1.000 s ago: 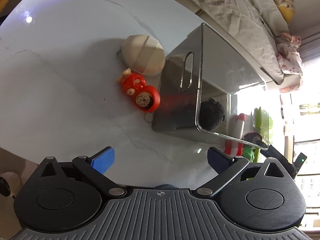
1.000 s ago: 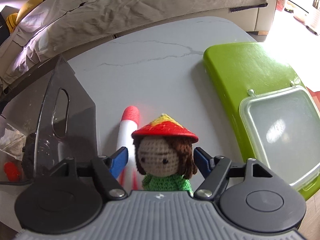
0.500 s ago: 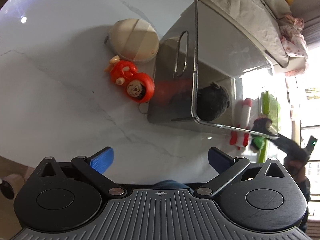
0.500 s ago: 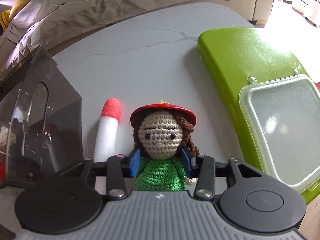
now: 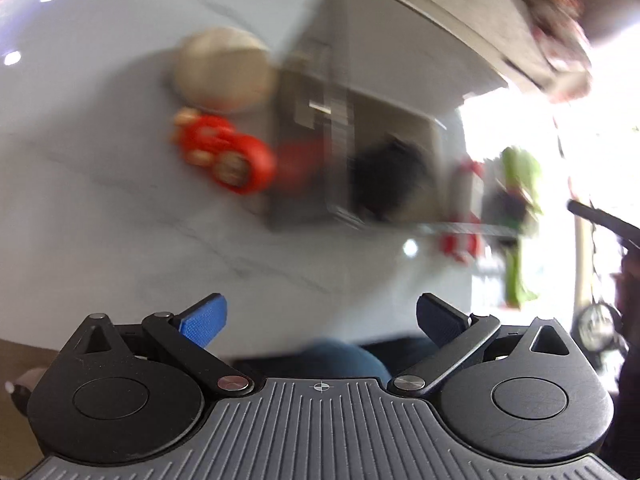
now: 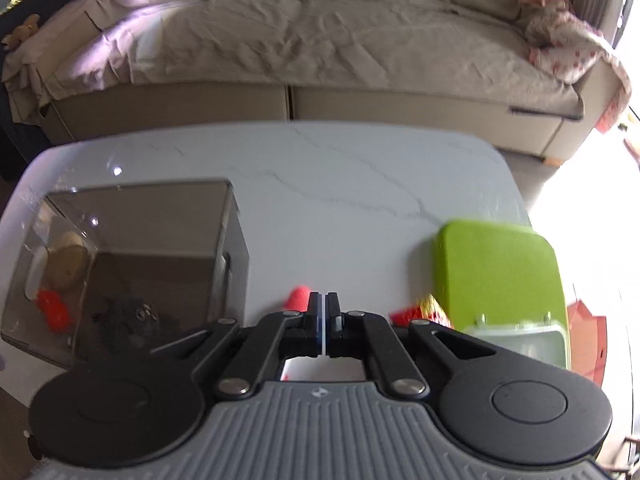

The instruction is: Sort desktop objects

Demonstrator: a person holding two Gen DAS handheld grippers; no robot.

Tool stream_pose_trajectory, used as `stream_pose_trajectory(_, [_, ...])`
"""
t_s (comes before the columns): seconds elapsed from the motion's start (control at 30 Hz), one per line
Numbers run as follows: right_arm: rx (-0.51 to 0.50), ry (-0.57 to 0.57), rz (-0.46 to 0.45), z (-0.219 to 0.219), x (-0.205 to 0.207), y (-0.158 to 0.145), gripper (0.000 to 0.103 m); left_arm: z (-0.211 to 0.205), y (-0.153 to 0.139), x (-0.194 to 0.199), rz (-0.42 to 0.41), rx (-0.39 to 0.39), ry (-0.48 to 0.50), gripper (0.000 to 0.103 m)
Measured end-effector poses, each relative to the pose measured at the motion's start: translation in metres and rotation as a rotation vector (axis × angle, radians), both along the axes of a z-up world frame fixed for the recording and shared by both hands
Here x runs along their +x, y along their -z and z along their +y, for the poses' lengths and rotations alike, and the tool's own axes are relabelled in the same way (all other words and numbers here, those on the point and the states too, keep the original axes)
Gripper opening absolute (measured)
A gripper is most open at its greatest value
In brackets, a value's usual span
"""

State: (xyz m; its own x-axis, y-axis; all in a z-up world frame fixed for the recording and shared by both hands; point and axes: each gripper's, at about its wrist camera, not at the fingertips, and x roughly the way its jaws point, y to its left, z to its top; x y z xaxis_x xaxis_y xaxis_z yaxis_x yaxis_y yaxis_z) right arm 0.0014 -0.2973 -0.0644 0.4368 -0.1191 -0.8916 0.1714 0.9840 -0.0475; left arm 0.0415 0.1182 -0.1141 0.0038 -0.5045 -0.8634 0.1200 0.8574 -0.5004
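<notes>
In the right wrist view my right gripper [image 6: 324, 320] is shut, pads together, with nothing between them. The crochet doll's red hat [image 6: 418, 312] shows just right of the fingers, on the table beside the green box. The red tip of the foam rocket [image 6: 298, 296] lies just left of the fingers. The smoky clear bin [image 6: 132, 264] stands at left with a black plush [image 6: 128, 316] inside. In the blurred left wrist view my left gripper [image 5: 320, 320] is open and empty above the marble table, short of a red toy [image 5: 224, 158] and a beige pouch [image 5: 222, 70].
A green box [image 6: 496, 268] with a clear lidded container [image 6: 520, 340] on it sits at the table's right. The red toy [image 6: 52, 308] and beige pouch [image 6: 70, 264] show through the bin. A sofa [image 6: 320, 40] lies beyond the table's far edge.
My right gripper, which was closed around the doll, has risen and tilted up; it is now fully shut and empty, the doll left below. The left view has shifted and blurred.
</notes>
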Motion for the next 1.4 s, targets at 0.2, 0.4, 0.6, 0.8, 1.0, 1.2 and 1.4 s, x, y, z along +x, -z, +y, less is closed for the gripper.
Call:
stream_pose_trajectory(0.2, [-0.126, 0.020, 0.039, -0.022, -0.008, 0.068, 0.068, -0.109, -0.040, -0.028, -0.004, -0.020, 0.322, 0.103])
stream_pose_trajectory(0.4, [-0.156, 0.032, 0.033, -0.039, 0.000, 0.104, 0.070, -0.220, -0.056, -0.068, 0.057, -0.101, 0.619, 0.103])
stream_pose_trajectory(0.6, [-0.155, 0.055, 0.029, -0.055, 0.009, 0.137, 0.076, -0.273, -0.084, -0.103, 0.049, -0.239, 0.817, 0.103])
stream_pose_trajectory(0.8, [-0.155, 0.074, 0.007, -0.061, 0.008, 0.141, 0.072, -0.272, -0.091, -0.092, -0.017, -0.262, 0.780, 0.103])
stream_pose_trajectory(1.0, [-0.177, 0.023, 0.000, -0.049, 0.008, 0.148, 0.086, -0.275, -0.102, -0.074, -0.028, -0.303, 0.776, 0.103])
stream_pose_trajectory(1.2, [-0.168, 0.046, -0.009, -0.056, 0.006, 0.136, 0.046, -0.284, -0.087, -0.071, 0.047, -0.323, 0.780, 0.103])
stream_pose_trajectory(1.4, [-0.082, 0.081, -0.090, -0.059, -0.007, 0.093, 0.042, -0.288, -0.084, -0.068, 0.131, -0.433, 0.788, 0.103])
